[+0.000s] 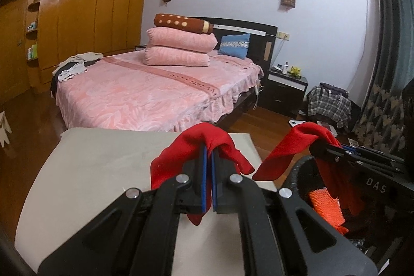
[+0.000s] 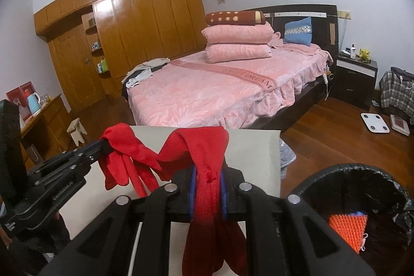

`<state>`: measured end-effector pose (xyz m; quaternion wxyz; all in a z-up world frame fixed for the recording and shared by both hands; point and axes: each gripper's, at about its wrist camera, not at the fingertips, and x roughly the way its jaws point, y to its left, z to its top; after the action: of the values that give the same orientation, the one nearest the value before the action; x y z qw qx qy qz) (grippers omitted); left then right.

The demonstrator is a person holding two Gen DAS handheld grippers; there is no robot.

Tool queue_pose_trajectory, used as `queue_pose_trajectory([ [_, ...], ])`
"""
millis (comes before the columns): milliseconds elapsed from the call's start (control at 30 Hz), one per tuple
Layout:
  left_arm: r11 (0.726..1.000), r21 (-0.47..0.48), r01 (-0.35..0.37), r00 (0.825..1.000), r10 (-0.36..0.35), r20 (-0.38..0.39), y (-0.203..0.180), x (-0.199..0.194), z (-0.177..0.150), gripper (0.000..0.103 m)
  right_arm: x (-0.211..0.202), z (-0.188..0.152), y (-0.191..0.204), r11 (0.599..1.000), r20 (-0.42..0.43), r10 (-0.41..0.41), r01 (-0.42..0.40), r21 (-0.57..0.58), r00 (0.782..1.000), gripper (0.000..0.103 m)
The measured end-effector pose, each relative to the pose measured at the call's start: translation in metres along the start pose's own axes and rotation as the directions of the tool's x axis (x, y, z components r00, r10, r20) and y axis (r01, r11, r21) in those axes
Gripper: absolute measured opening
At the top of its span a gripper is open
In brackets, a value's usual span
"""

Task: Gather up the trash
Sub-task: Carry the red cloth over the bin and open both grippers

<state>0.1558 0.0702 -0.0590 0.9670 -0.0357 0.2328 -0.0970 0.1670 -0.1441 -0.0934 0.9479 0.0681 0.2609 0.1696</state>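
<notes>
My left gripper is shut on a red cloth and holds it above a pale grey table. My right gripper is shut on another red cloth that hangs down between its fingers. In the left wrist view the right gripper holds its red cloth above a black-lined trash bin. In the right wrist view the left gripper with its cloth is at the left. The bin holds an orange mesh item.
A bed with a pink cover and stacked pillows stands beyond the table. A wooden wardrobe lines the far wall. A nightstand, a white scale and a plaid heap are at right. A desk with a kettle is at left.
</notes>
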Motion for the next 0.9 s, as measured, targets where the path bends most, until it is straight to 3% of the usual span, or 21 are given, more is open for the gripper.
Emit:
queue_pose_trajectory([
  [500,0.993,0.058,0.1,0.995,-0.102,0.023,-0.069,-0.013,0.002,0.002,-0.068,-0.011,-0.054,0.994,0.054,-0.104,0.101,0.045,0.993,0.015],
  [900,0.964,0.13,0.233,0.972,-0.234,-0.01,-0.147,0.005,-0.004,0.002,-0.109,-0.027,-0.114,0.969,0.067,-0.232,0.225,0.102,0.97,0.015],
])
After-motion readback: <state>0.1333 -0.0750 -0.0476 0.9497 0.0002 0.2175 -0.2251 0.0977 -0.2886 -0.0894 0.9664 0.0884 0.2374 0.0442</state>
